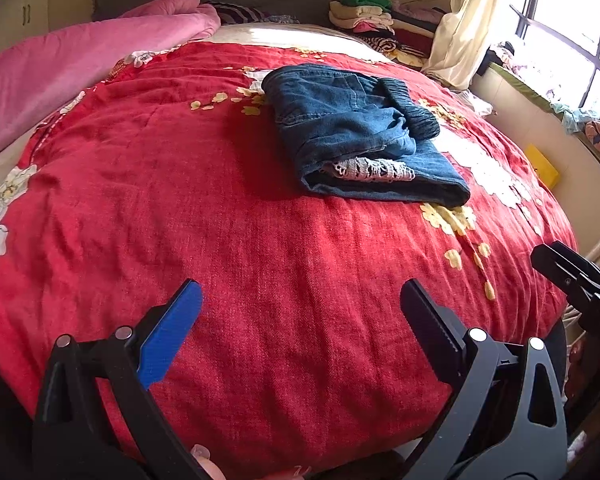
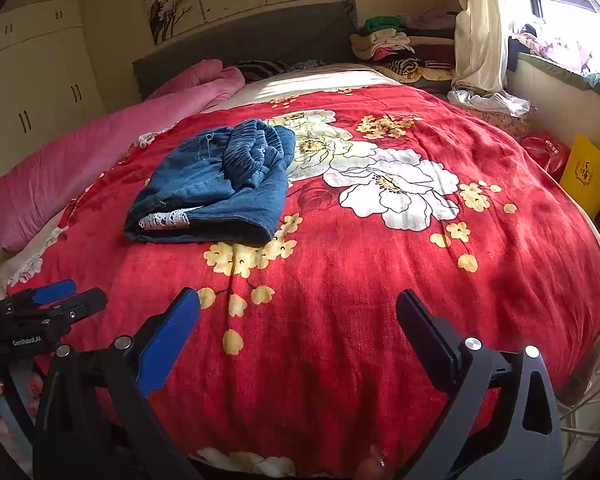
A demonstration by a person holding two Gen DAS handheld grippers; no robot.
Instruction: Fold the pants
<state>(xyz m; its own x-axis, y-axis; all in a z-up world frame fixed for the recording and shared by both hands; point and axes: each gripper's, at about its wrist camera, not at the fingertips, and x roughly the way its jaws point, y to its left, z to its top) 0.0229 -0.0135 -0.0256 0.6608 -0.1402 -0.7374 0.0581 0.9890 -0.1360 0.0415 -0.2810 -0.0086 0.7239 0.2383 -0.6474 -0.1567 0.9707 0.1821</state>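
A bed (image 2: 548, 280) fills both views, covered by a red blanket (image 2: 340, 280) printed with white and yellow flowers. Along its left side lies a long rolled pink quilt (image 2: 80, 160), reaching up toward the grey headboard (image 2: 260, 36). At the head end on the right, beside a pale curtain (image 2: 480, 32), sits a stack of folded clothes (image 2: 388, 46). The pants (image 2: 216, 184), blue denim, lie on the blanket in a compact folded bundle, the ribbed waistband bunched on top and a strip of white lace (image 2: 164, 218) peeking from the near folded edge; they are toward the left of the bed's middle in the right wrist view, and well apart from both tools. The left gripper (image 1: 302, 320) hovers over the near part of the blanket with its jaws spread wide and nothing between them. The right gripper (image 2: 298, 322) is likewise over the near edge, jaws released and empty.
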